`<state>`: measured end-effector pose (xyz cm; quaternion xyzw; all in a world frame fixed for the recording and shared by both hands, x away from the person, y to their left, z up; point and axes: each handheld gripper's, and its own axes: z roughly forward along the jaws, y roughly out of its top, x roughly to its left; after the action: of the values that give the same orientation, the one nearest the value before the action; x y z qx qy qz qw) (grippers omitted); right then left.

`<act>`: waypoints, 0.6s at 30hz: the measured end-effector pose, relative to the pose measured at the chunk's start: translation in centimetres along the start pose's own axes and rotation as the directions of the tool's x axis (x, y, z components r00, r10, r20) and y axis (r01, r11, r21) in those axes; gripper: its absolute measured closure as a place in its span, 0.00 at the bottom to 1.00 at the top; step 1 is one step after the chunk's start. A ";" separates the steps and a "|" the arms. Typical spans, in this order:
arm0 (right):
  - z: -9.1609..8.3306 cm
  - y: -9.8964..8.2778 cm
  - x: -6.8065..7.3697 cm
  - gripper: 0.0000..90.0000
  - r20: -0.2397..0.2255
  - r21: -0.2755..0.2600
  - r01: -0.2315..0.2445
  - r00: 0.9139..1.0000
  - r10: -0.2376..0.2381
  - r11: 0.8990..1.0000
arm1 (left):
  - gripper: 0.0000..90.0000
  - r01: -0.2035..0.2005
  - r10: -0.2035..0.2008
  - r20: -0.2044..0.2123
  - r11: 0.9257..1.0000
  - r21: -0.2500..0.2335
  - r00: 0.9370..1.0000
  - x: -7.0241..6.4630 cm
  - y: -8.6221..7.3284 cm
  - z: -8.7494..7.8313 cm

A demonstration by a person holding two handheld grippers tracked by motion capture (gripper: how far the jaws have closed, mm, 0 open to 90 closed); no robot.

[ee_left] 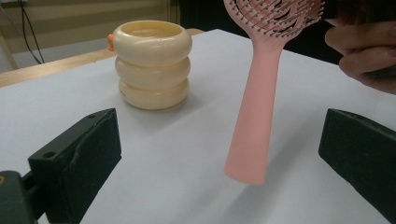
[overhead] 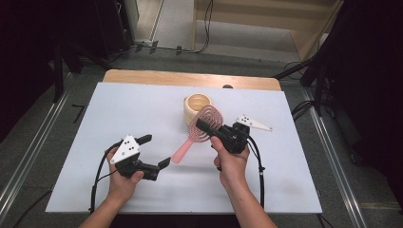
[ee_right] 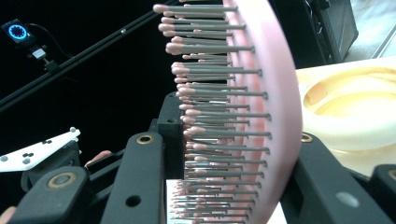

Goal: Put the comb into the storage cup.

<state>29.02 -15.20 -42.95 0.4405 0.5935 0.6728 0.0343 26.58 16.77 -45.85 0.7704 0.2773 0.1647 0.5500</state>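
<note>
Right gripper (overhead: 205, 127) is clamped on the head of the pink hairbrush (overhead: 196, 137), holding it above the white table (overhead: 119, 114) beside the cream cup (overhead: 197, 107). Left gripper (overhead: 154, 151) hangs open, empty, near the handle's end.

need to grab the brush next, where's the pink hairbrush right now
In the high view the pink hairbrush is mid-table, held by its head in the right gripper, just in front of the cream ringed cup.

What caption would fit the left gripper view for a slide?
Open left gripper faces the handle of a pink hairbrush, held up beside a cream ringed cup.
</note>
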 end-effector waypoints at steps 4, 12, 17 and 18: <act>0.0 0.2 0.1 0.69 -0.002 0.002 0.014 1.000 -0.014 1.000 | 0.00 -0.002 0.002 -0.015 1.000 -0.001 1.000 0.4 -0.5 -0.7; -0.1 0.5 0.2 0.69 0.001 -0.002 0.029 1.000 -0.029 1.000 | 0.00 0.002 -0.003 -0.039 1.000 -0.020 0.999 1.2 -1.1 -2.3; -0.1 0.7 0.1 0.69 0.001 -0.003 0.030 1.000 -0.030 1.000 | 0.00 0.010 -0.012 -0.071 0.999 -0.032 0.997 1.6 -1.4 -3.3; -0.1 0.8 0.2 0.69 0.004 -0.001 0.030 1.000 -0.030 1.000 | 0.00 0.015 -0.018 -0.077 0.999 -0.038 0.997 1.8 -1.4 -3.6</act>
<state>29.24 -15.42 -42.19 0.4328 0.5997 0.6715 0.0458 25.61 20.96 -46.06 0.7508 0.3016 0.1949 0.5544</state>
